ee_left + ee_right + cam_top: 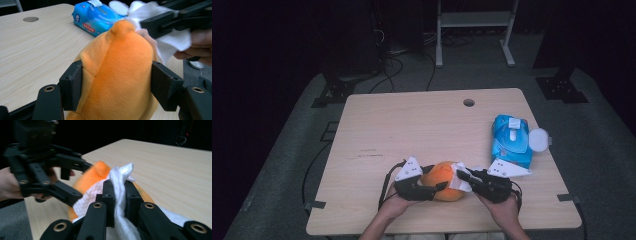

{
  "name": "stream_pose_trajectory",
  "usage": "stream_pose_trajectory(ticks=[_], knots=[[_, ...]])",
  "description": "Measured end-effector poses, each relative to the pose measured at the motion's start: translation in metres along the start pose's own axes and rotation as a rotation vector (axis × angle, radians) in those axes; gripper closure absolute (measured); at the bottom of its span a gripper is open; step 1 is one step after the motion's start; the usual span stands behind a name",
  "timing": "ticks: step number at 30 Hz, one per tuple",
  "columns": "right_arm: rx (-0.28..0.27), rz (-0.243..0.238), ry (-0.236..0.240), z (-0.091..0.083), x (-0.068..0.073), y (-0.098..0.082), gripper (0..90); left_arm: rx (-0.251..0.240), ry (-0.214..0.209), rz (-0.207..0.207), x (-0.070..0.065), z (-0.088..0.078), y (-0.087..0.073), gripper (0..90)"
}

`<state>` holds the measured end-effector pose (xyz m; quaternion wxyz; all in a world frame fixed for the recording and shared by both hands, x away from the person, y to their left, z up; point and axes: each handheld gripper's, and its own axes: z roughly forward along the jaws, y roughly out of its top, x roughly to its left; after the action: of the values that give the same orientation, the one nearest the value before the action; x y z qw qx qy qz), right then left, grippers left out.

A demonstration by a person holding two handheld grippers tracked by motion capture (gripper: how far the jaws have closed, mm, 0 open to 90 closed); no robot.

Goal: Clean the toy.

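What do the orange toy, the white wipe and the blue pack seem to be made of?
Orange toy: soft plush fabric, going by its short fuzzy pile, a seam, and dents under the pads.
White wipe: likely nonwoven cloth or paper, matte, with a dimpled weave and limp folds.
Blue pack: glossy plastic film with a printed label and a round, hard-looking white lid flipped open.

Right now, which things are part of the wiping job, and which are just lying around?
In the job:
- orange plush toy, squeezed by the left claw
- white wipe, pinched in the right claw and lying against the toy

Just lying about:
- blue wipes pack, beyond the right hand
- its white round lid, flipped open
- table with its little round hole
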<state>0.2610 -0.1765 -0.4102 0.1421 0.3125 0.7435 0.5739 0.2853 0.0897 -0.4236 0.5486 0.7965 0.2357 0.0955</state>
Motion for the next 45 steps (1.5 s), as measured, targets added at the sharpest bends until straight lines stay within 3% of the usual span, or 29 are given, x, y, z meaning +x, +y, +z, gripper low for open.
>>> stream_pose_trajectory(ticks=[2,6,11,15,17,20,23,25,27,32,33,37,40,42,45], knots=[[0.000,0.004,-0.006,0.000,-0.003,-0.001,80.7,-0.002,-0.006,0.003,-0.001,-0.001,0.001,33.6],[0.013,0.075,-0.032,0.001,-0.018,-0.011,80.7,0.001,-0.004,0.013,-0.002,-0.002,0.003,33.9],[-0.013,0.003,-0.001,-0.001,0.000,0.000,80.7,-0.004,-0.010,0.010,-0.002,-0.004,0.005,34.2],[0.011,0.033,-0.024,0.003,-0.010,-0.008,80.7,-0.001,-0.018,0.026,-0.005,-0.005,0.007,33.8],[0.023,0.061,-0.031,0.006,-0.017,-0.014,80.6,0.007,-0.017,0.034,-0.005,-0.002,0.006,29.6],[0.033,0.066,-0.050,0.007,-0.022,-0.017,80.6,0.003,-0.011,0.040,-0.001,-0.003,0.006,19.1],[0.034,0.099,-0.046,0.009,-0.026,-0.021,80.6,0.025,-0.013,0.023,0.005,0.001,0.000,12.2],[0.034,0.098,-0.040,0.009,-0.024,-0.020,80.7,0.036,-0.026,0.029,0.005,0.003,-0.003,15.7],[0.024,0.083,-0.038,0.007,-0.018,-0.016,80.8,0.038,-0.006,0.044,0.004,0.003,-0.002,23.4],[-0.025,0.056,0.002,0.001,-0.007,-0.008,80.8,0.005,0.020,-0.064,0.009,0.002,-0.002,29.0],[-0.024,0.051,0.002,0.002,-0.006,-0.008,80.8,0.004,0.020,-0.068,0.010,0.002,-0.002,28.5],[0.004,0.065,-0.045,0.006,-0.017,-0.016,80.7,0.010,-0.020,-0.006,0.005,0.006,-0.002,15.2],[0.017,0.112,-0.057,0.007,-0.027,-0.022,80.7,0.023,-0.033,0.028,0.005,0.004,-0.004,10.3],[0.014,0.108,-0.044,0.007,-0.024,-0.020,80.8,0.038,-0.028,0.035,0.006,0.003,-0.005,12.4],[-0.020,0.083,-0.001,0.004,-0.011,-0.012,81.0,0.022,0.003,0.009,0.005,0.001,-0.001,26.6]])
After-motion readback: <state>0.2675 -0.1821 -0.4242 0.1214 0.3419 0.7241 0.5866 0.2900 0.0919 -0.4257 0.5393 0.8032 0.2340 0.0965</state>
